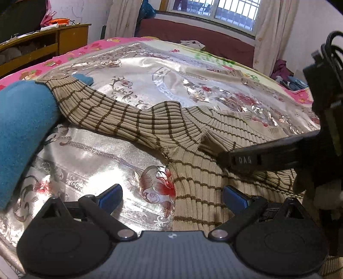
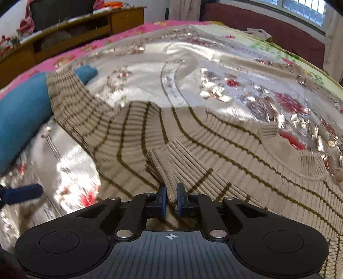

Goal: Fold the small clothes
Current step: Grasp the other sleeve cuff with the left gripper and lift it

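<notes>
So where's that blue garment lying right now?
The blue garment lies at the far left in both wrist views, on the shiny floral bedspread, its end tucked under the striped sweater's sleeve.

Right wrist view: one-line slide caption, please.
Right gripper shut on a fold of the striped beige sweater spread over the shiny floral bedcover.

This is a bedroom in a home. A bed (image 1: 150, 60) fills most of both views, spread with a shiny floral cover (image 2: 150, 64) over a pink flowered sheet (image 1: 38, 70). Behind it a barred window (image 1: 225, 10) is hung with pale curtains (image 1: 268, 32). To the left stands a wooden desk (image 1: 64, 36) cluttered with small items. Clothes lie on the bed: a striped knit sweater (image 2: 214, 146) and a blue garment (image 1: 23, 120).
</notes>
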Available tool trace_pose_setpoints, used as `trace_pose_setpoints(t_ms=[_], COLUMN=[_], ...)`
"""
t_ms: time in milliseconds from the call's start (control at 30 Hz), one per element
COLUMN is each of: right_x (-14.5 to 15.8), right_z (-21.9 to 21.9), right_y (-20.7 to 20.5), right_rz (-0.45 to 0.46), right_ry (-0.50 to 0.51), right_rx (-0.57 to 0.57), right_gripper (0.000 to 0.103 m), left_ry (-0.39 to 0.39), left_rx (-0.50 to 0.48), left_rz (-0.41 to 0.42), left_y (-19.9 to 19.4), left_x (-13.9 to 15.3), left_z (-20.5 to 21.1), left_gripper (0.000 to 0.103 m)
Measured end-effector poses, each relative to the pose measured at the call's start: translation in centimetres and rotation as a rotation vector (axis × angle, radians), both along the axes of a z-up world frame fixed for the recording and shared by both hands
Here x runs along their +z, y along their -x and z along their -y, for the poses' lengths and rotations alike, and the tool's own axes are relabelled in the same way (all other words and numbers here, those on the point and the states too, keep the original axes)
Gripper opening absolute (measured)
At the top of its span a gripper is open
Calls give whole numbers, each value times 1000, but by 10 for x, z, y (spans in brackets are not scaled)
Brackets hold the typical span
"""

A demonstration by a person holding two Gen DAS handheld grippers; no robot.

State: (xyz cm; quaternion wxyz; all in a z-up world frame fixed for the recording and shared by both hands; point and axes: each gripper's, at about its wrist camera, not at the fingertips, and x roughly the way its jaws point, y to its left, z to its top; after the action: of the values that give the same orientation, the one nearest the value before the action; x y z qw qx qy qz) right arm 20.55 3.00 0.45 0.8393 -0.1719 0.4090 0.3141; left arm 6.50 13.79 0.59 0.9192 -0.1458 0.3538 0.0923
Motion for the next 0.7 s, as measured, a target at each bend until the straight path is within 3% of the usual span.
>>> trace_pose_setpoints(t_ms=[200,333,500,600,700], right_x=[-7,-6,5,12,0], right_z=[-4,1,20,40,57], right_y=[4,1,2,10,10], right_rz=[-21,-49,-75,-68,-99], right_ry=[-13,-63,-137,-188,-169], right_rx=[4,-25,-69,-106,-166], right_gripper=[10,17,18,24,25], left_ry=[-11,-19,-20,-25,-28], left_rx=[-3,-15,-18,-9,3], left_rz=[0,-8,8,12,19], left_y=[0,-1,-1,-1,0], left_x=[0,-1,-2,-2,-1], left_z=[2,5,7,6,5], left_gripper=[103,103,103,103,103])
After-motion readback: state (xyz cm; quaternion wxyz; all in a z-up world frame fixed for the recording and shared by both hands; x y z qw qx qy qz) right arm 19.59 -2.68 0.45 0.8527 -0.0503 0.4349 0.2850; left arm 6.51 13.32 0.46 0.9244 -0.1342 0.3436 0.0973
